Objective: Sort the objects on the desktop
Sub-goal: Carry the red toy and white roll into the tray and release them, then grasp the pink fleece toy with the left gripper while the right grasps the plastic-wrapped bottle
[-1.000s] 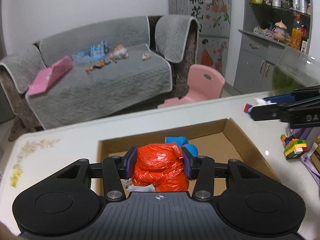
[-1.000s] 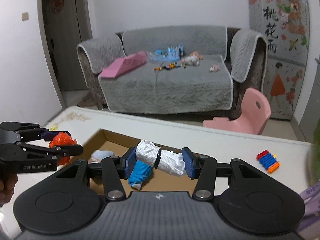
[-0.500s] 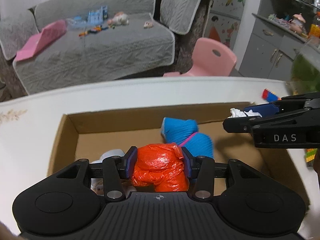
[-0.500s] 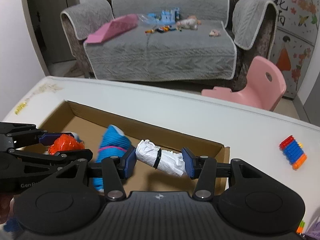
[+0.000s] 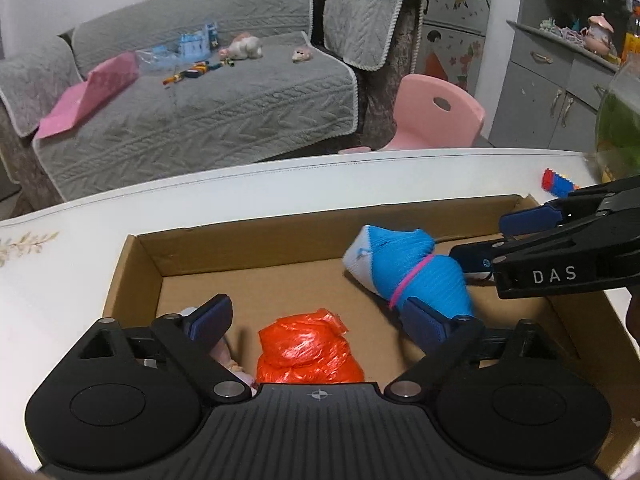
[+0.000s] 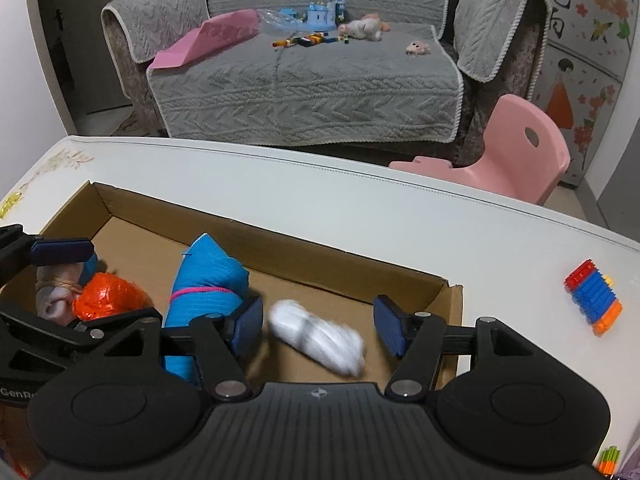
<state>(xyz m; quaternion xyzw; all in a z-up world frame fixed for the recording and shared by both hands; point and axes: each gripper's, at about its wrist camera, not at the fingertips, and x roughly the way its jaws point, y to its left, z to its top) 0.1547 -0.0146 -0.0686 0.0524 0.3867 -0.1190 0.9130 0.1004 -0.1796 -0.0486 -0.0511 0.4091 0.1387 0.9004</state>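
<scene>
Both the left tongs (image 5: 320, 320) and right tongs (image 6: 318, 326) are spread wide, nothing gripped. The orange bag bundle (image 5: 308, 354) and white roll (image 6: 320, 340), blurred, are seen in the cardboard box (image 6: 452, 320) on the tabletop (image 6: 360, 208). Both are judged light, soft and crushable, best pinched across the middle.

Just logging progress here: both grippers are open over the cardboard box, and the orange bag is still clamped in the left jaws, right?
Not quite. Both grippers are open over the cardboard box, but the orange bag is not clamped: the left wrist view shows it lying on the box floor between the spread jaws of the left gripper, touching neither.
</scene>
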